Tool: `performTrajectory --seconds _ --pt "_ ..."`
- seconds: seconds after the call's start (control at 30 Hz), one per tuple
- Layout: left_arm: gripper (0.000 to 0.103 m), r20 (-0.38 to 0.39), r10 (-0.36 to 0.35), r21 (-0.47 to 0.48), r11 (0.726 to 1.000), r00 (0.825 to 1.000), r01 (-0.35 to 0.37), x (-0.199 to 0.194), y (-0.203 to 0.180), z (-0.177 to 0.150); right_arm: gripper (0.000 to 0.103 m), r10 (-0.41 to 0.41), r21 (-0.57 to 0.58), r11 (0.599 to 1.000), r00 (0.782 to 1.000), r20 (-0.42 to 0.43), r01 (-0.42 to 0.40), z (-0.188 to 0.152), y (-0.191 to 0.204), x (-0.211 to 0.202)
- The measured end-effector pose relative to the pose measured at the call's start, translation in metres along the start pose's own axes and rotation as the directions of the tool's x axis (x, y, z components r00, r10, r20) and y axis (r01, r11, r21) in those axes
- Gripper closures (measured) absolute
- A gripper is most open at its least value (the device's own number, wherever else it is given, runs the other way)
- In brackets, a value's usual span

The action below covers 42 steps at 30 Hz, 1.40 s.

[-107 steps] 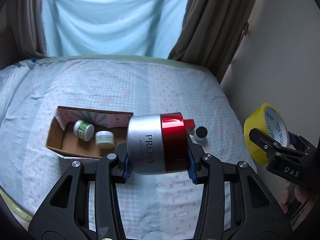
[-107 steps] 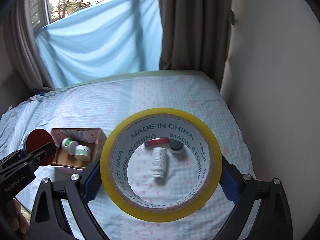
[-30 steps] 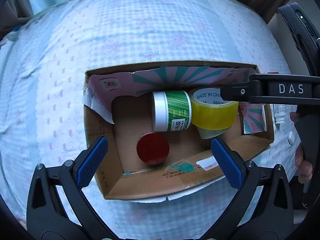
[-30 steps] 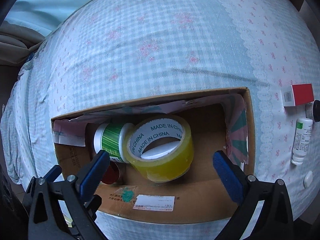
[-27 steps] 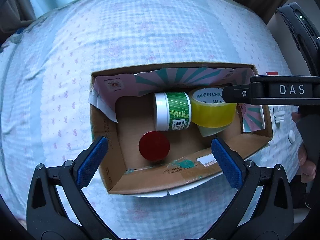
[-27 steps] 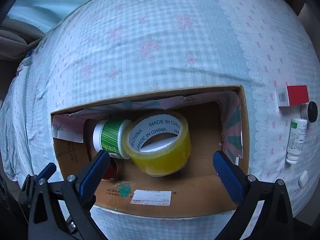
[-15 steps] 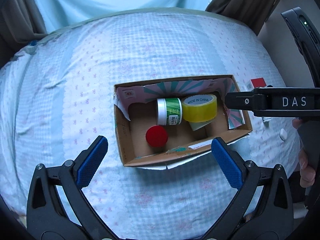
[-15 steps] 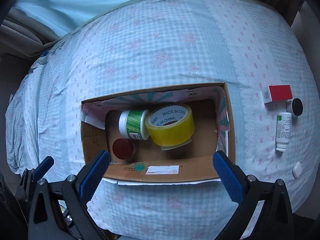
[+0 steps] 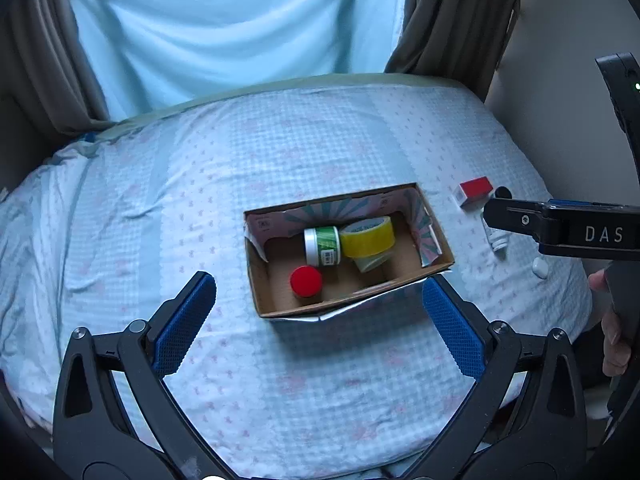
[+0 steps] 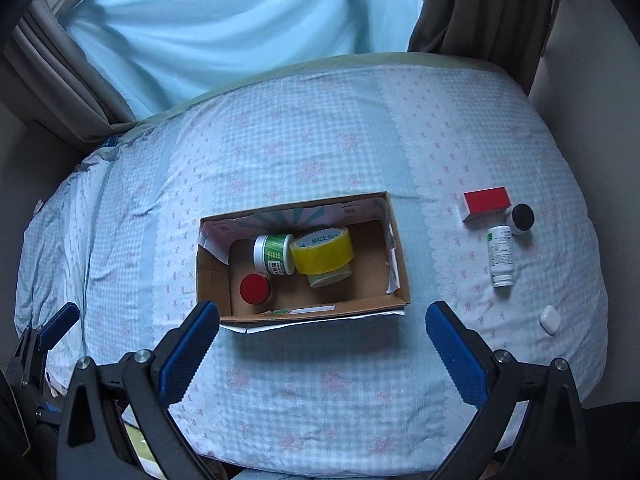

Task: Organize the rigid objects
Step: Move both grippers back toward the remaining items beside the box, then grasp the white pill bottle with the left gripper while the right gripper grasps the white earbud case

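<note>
A cardboard box [image 9: 438, 270] [image 10: 404, 280] sits on the bed. It holds a red-lidded jar [image 9: 306, 281] [image 10: 255, 289], a green-labelled white jar [image 9: 322, 246] [image 10: 273, 254], a yellow tape roll [image 9: 368, 237] [image 10: 322, 255] and a pale jar [image 10: 329, 278] under the roll. My left gripper [image 9: 318, 324] is open and empty, above the box's near side. My right gripper [image 10: 322, 344] is open and empty, also near the box's front. On the sheet to the right lie a red box [image 9: 474, 191] [image 10: 486, 203], a black-capped jar [image 10: 521, 218], a white bottle [image 10: 500, 256] and a small white case [image 10: 550, 319].
The bed [image 10: 320, 152] has a blue checked sheet. Curtains [image 9: 224, 28] hang behind it and a wall [image 9: 568, 40] stands to the right. The right gripper's body [image 9: 568, 232] crosses the left wrist view at right.
Both grippers have let go of the red-lidded jar and the tape roll, which now lie in the box, and have pulled up and back from it.
</note>
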<state>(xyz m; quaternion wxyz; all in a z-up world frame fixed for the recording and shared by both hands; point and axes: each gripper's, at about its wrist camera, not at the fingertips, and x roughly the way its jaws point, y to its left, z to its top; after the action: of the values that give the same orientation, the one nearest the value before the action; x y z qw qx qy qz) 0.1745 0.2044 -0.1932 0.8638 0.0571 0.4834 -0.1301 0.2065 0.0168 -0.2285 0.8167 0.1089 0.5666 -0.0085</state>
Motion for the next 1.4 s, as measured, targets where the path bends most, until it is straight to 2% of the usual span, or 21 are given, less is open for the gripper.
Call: performTrajectory --seconds 0.2,0.3,0.63,0.77,0.9,1.1,1.4 --pt "0.000 0.030 -0.033 -0.022 0.999 0.999 0.034 -0.018 -0.039 0.002 0.000 -0.006 0.027 1.000 0.998 0.055 0.004 -0.016 -0.041 -0.036" --pt "0.000 0.044 -0.021 -0.025 0.999 0.999 0.022 -0.021 -0.068 0.004 0.000 -0.005 0.043 0.999 0.996 0.084 0.001 -0.023 -0.071 -0.048" --pt "0.000 0.063 0.023 -0.145 0.989 0.998 -0.013 0.011 -0.193 0.017 0.000 -0.015 0.009 1.000 0.993 0.120 0.014 -0.039 -0.209 -0.060" --pt "0.000 0.031 0.012 -0.154 0.988 0.999 -0.007 0.038 -0.247 0.023 0.000 -0.047 -0.008 0.999 0.992 0.120 0.048 -0.046 -0.264 -0.055" --pt "0.000 -0.005 -0.004 -0.123 0.992 1.000 0.004 0.067 -0.292 0.029 0.000 -0.052 0.068 0.997 0.993 0.108 0.045 -0.057 -0.320 -0.045" --pt "0.000 -0.074 -0.038 -0.043 0.998 0.997 0.034 0.131 -0.342 0.036 0.000 -0.089 0.179 0.981 0.993 0.084 0.073 -0.074 -0.375 -0.016" --pt "0.000 -0.157 -0.057 0.045 0.997 0.986 0.065 0.244 -0.380 0.027 0.000 -0.140 0.370 0.924 0.987 0.079 0.102 -0.107 -0.410 0.051"
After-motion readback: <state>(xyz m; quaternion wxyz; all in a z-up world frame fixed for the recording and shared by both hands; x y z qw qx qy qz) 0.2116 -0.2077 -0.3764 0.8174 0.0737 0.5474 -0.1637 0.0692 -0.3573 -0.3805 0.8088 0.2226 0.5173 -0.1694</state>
